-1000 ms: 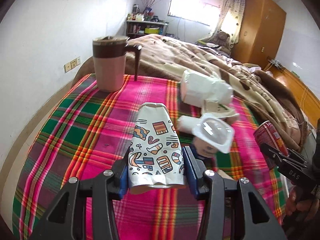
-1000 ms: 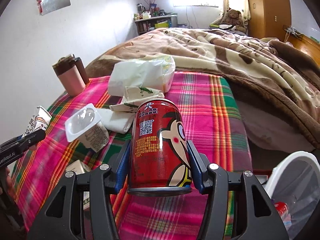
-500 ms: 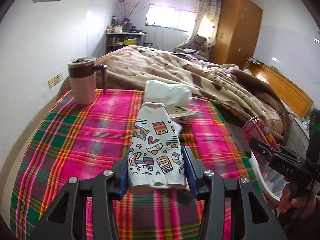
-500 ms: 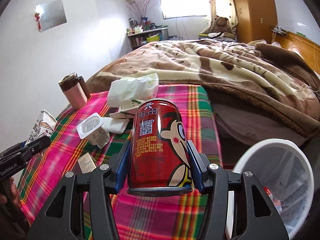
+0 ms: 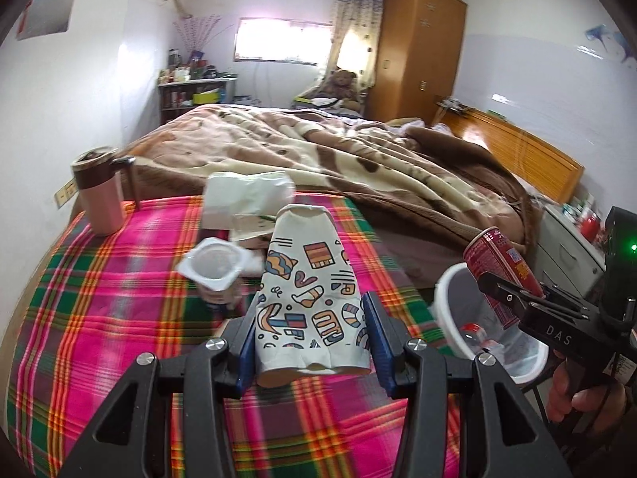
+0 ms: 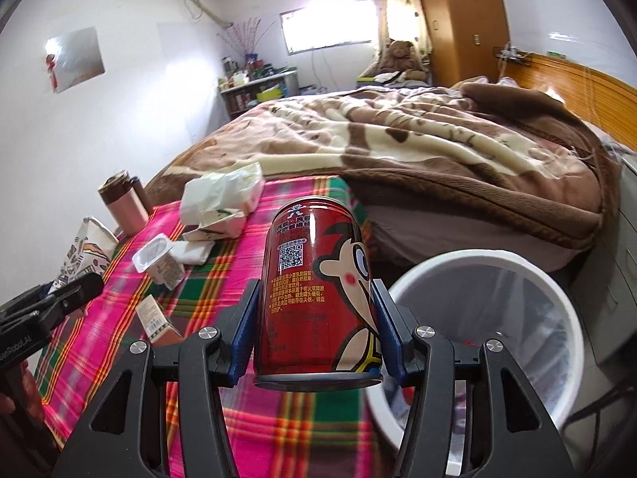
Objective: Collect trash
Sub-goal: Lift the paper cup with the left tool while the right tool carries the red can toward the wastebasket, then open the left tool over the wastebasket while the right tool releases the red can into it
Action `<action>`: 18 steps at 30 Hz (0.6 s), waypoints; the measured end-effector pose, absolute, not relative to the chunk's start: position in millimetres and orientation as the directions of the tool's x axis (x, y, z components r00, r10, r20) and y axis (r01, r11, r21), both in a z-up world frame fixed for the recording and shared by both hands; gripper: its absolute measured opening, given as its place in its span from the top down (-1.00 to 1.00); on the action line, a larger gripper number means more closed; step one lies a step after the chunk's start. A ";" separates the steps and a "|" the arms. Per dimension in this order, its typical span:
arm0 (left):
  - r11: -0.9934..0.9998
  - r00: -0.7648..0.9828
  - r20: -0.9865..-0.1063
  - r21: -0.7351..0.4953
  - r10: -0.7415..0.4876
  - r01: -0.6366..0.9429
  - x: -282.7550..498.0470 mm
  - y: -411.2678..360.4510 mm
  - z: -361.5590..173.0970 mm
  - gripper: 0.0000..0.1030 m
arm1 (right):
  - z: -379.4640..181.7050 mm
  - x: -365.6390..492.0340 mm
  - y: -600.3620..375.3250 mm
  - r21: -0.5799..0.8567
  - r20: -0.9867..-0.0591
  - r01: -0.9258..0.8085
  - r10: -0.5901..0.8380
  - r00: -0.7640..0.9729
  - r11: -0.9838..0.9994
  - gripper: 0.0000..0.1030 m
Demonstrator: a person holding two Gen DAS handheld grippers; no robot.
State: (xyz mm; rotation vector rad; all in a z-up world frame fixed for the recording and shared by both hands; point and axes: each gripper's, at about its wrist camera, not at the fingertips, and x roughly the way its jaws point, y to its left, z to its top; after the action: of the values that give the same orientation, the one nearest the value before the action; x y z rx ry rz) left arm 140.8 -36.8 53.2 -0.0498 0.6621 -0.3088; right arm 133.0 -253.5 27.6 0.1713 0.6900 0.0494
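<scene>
White walls (image 5: 99, 91), bright window (image 5: 282, 42), wooden wardrobe (image 5: 418, 55), bed, brown blanket (image 6: 418, 151).

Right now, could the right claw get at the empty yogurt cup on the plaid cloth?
Probably not yet. The right claw is shut on the red can, so nothing more fits between its fingers. The yogurt cup stands uncovered, off to the claw's left. The white bin is nearer, so dropping the can comes first.
</scene>
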 end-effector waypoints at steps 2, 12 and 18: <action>0.945 0.737 -0.596 -0.143 -0.320 0.295 139.3 -49.1 53.9 0.05 | 29.1 127.3 -261.9 0.174 -0.625 0.034 0.083 0.776 0.984 -0.06; 0.902 0.690 -0.601 -0.137 -0.404 0.409 134.6 -110.1 52.9 0.05 | 27.9 107.6 -300.8 0.154 -0.631 0.135 -0.008 0.776 0.979 -0.06; 0.869 0.652 -0.608 -0.138 -0.453 0.475 134.2 -145.8 51.4 0.05 | 24.5 99.5 -324.5 0.149 -0.640 0.195 -0.056 0.766 0.969 -0.06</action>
State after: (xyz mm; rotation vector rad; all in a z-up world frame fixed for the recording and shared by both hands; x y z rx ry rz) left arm 134.2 -145.8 51.4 0.0343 0.6811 -0.5263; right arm 99.5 -324.5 24.5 0.2130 0.6858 -0.1373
